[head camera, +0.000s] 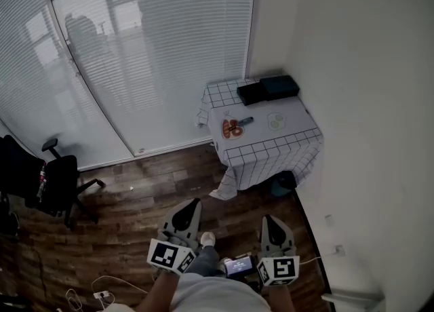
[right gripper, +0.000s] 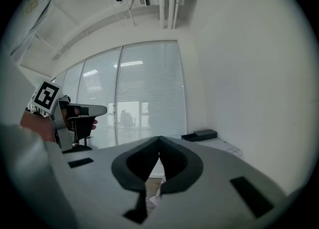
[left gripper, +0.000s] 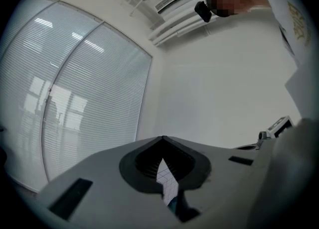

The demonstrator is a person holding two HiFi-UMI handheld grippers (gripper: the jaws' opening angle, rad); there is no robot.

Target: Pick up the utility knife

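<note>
- Dark wood-plank floor (head camera: pixel 135 202) under a curved glass wall hung with white slatted blinds (head camera: pixel 135 46). Plain white wall (head camera: pixel 366 100) on the right.
- Small counter (head camera: pixel 271 151) draped in a white cloth with a thin dark grid. It stands in the corner where blinds meet wall, well apart from both grippers.
- Two flat black boxes (head camera: pixel 268 89) sit side by side at the counter's far edge.
- Round red-orange plate (head camera: pixel 231 129) on the cloth, nearer the blinds side.
- Slim dark utility knife (head camera: pixel 244 121) lies on the counter at the plate's upper right rim. Cannot tell whether it touches or overlaps the plate; too small here for detail.
- Pale round dish with a greenish centre (head camera: pixel 276 121) sits right of the knife, apart from it.
- Grey left hand-held gripper (head camera: pixel 195 202) with its marker cube is low in the head view, over the floor. Its own view shows the jaws closed tip to tip with nothing between them, and a strip of grid cloth visible beyond.
- Grey right hand-held gripper (head camera: pixel 266 218) is beside it, also over the floor. Its jaws are together and empty, and its view looks across the room to the counter and boxes.
- Small lit screen (head camera: pixel 239 265) sits between the two grippers, close to the person's body.
- Black wheeled office chair (head camera: pixel 57 182) at far left.
- White cables (head camera: pixel 95 295) trail on the floor at lower left.
</note>
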